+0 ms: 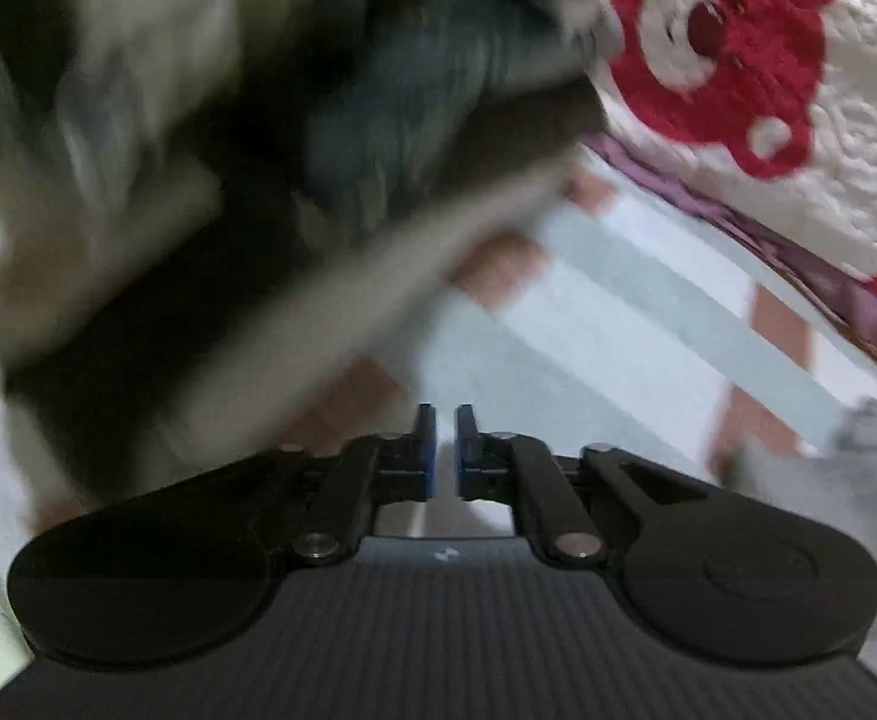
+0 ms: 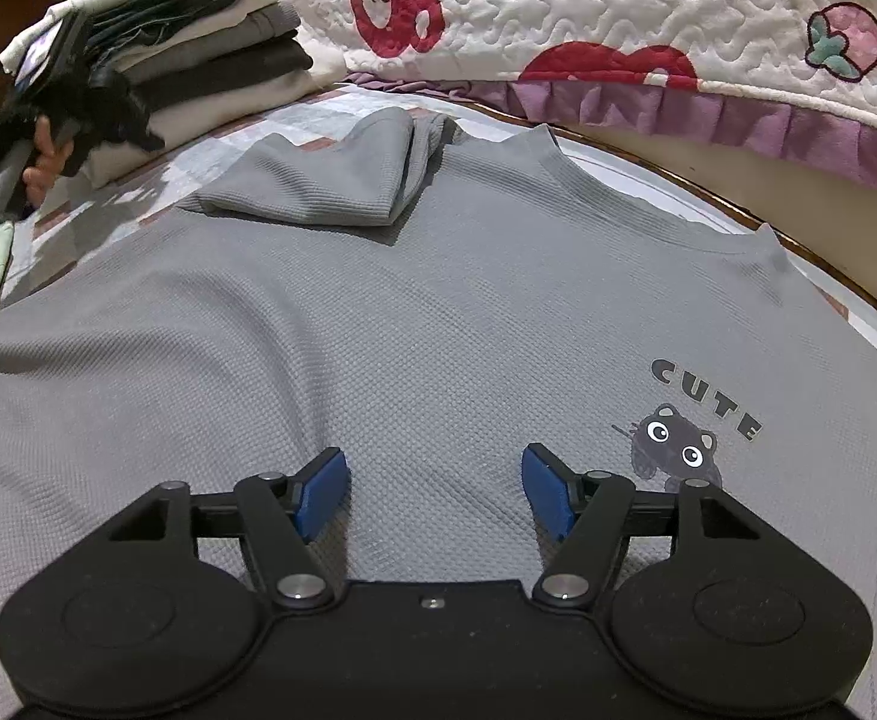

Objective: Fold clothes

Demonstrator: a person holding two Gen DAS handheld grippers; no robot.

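**Grey shirt is flat, one sleeve is in, and your hands are far apart**

Grey shirt (image 2: 414, 324) lies spread out on the bed, right under and in front of your right gripper (image 2: 432, 492). Its blue fingers (image 2: 318, 492) are spread wide, with nothing between them, and they hang just over the cloth. Just past the finger on the right side is the little black cat print (image 2: 675, 447) with the word CUTE. Farther out from the fingertips, one sleeve (image 2: 342, 174) is already folded in onto the shirt, near the neck.

Your left gripper (image 1: 445, 450) has its fingers pressed almost together, and they pinch nothing. Its picture is very blurry. Just past its fingertips is the checked bed sheet (image 1: 618, 324). Farther away, up and to the left of its fingers, is the stack of folded clothes (image 2: 198, 42). Beyond that is the white quilt (image 2: 618, 6) with the red bear (image 1: 720, 42).

What could go wrong, I think:
- Your left hand is close to the stack. A bump there could knock it over.
- Its fingers are closed, so they must open before they can grab cloth.
- Your right fingers are over the middle of the shirt, not an edge. A pinch here could bunch the cloth and pull the folded sleeve loose.
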